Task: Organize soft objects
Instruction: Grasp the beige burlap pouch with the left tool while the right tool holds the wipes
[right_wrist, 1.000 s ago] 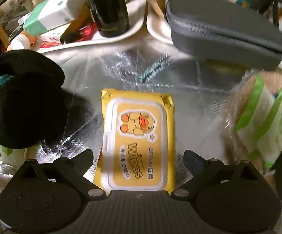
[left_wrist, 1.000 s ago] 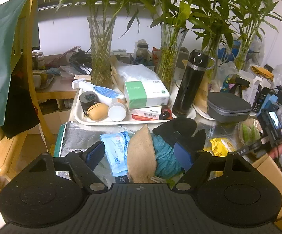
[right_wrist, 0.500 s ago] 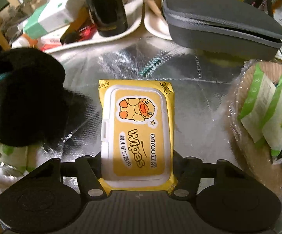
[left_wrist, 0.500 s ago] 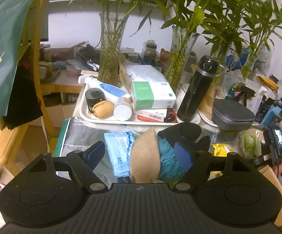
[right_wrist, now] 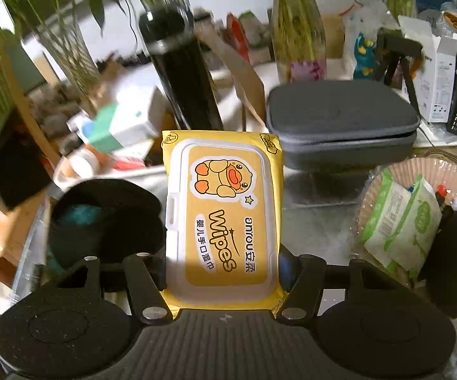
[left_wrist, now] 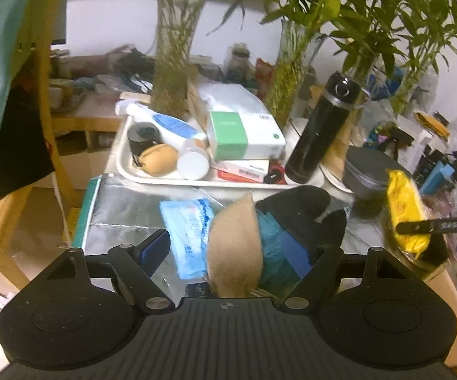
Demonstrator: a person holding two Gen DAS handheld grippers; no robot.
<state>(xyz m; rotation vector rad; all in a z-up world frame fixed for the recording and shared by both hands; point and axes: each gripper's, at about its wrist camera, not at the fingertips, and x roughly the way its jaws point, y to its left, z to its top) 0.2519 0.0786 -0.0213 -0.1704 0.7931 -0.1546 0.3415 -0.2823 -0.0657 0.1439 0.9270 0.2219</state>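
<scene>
My right gripper [right_wrist: 222, 272] is shut on a yellow wipes pack [right_wrist: 222, 209] with a duck on its lid, held up off the silver mat [left_wrist: 117, 209]. The left wrist view shows the same yellow pack [left_wrist: 404, 209] raised at the right in that gripper's black finger [left_wrist: 434, 226]. My left gripper [left_wrist: 228, 248] is open just above a pile on the mat. In that pile are a beige pouch [left_wrist: 234, 247], a blue wipes pack [left_wrist: 187, 231], a teal cloth [left_wrist: 269, 240] and a black soft cap [left_wrist: 298, 202]. Its pads touch none of them.
A shallow basket [right_wrist: 443, 164] at the right holds green-and-white packs [right_wrist: 399, 221]. Behind it lies a grey zip case [right_wrist: 339, 117]. A white tray [left_wrist: 124, 171] of boxes and bottles, a black flask [left_wrist: 320, 129] and glass vases stand at the back. A wooden chair [left_wrist: 48, 101] is at left.
The right gripper closed on the yellow wipes pack and lifted it off the mat, tilting upward. The left gripper drifted slightly and stayed open.
</scene>
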